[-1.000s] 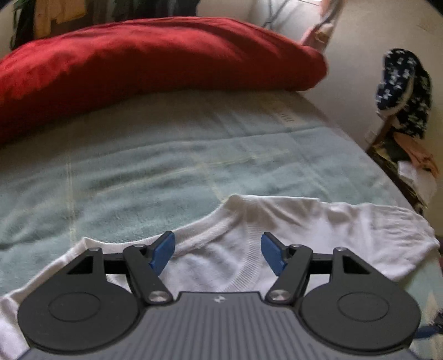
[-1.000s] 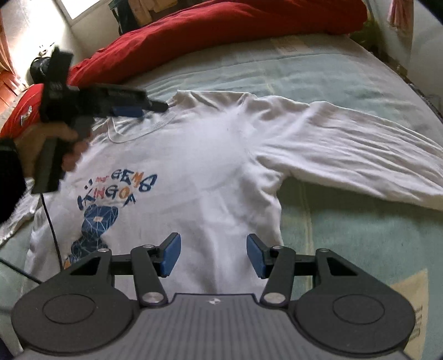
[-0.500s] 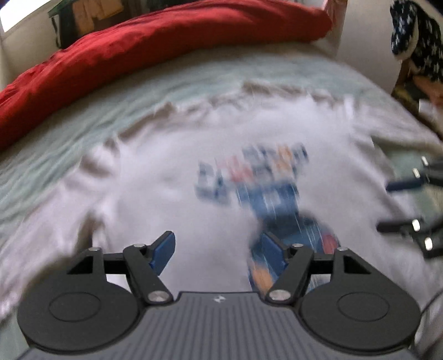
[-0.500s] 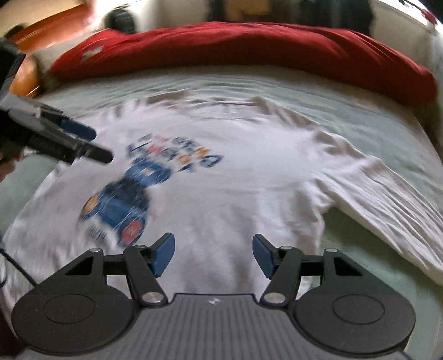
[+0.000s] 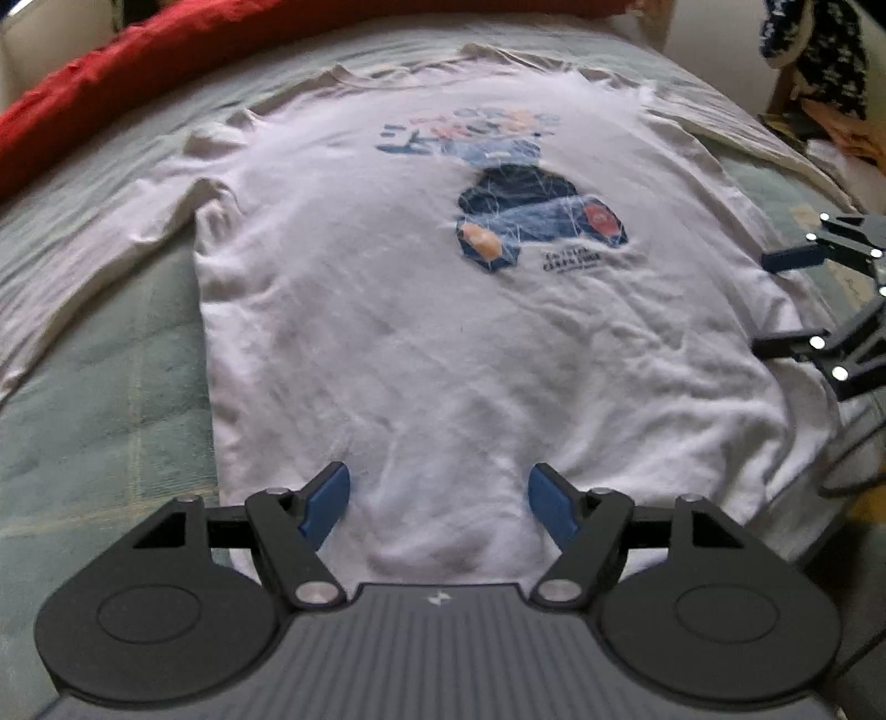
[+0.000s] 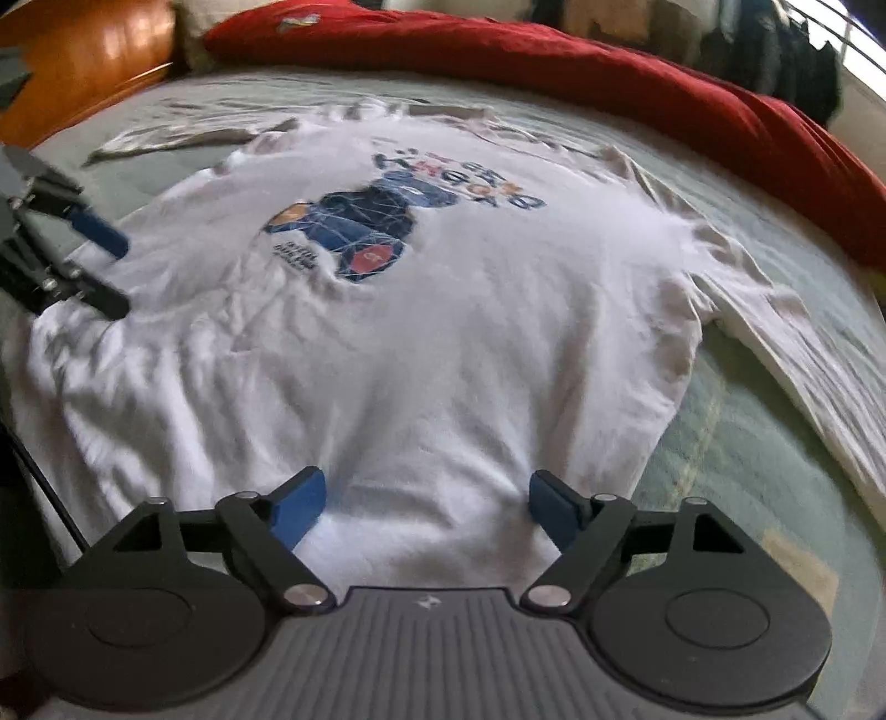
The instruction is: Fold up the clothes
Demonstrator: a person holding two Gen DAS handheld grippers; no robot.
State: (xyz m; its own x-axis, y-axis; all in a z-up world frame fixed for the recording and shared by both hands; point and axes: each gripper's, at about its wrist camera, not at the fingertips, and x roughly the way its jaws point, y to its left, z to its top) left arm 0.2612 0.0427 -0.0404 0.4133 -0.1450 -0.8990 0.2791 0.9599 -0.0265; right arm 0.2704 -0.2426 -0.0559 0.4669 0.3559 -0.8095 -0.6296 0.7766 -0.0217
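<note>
A white long-sleeve shirt (image 5: 421,310) with a blue print (image 5: 531,221) lies flat, front up, on the bed, collar far and hem near. My left gripper (image 5: 437,498) hovers open over the hem's left part, nothing between its blue fingers. In the right wrist view the shirt (image 6: 443,343) fills the middle, and my right gripper (image 6: 423,507) is open above the hem's right part, holding nothing. Each gripper shows in the other's view: the right gripper (image 5: 769,304) at the shirt's right edge, the left gripper (image 6: 111,268) at its left edge, both open. One sleeve (image 6: 803,354) stretches out right.
The bed has a pale green blanket (image 5: 99,399). A red duvet (image 6: 637,77) lies along the far side. A wooden headboard (image 6: 83,61) stands at far left. Piled clothes (image 5: 814,50) sit beside the bed at right. A dark cable (image 6: 44,482) hangs at the left.
Both grippers have swung from the collar and side of the shirt round to its hem end. They have stayed open and hold nothing. The shirt lies as before.
</note>
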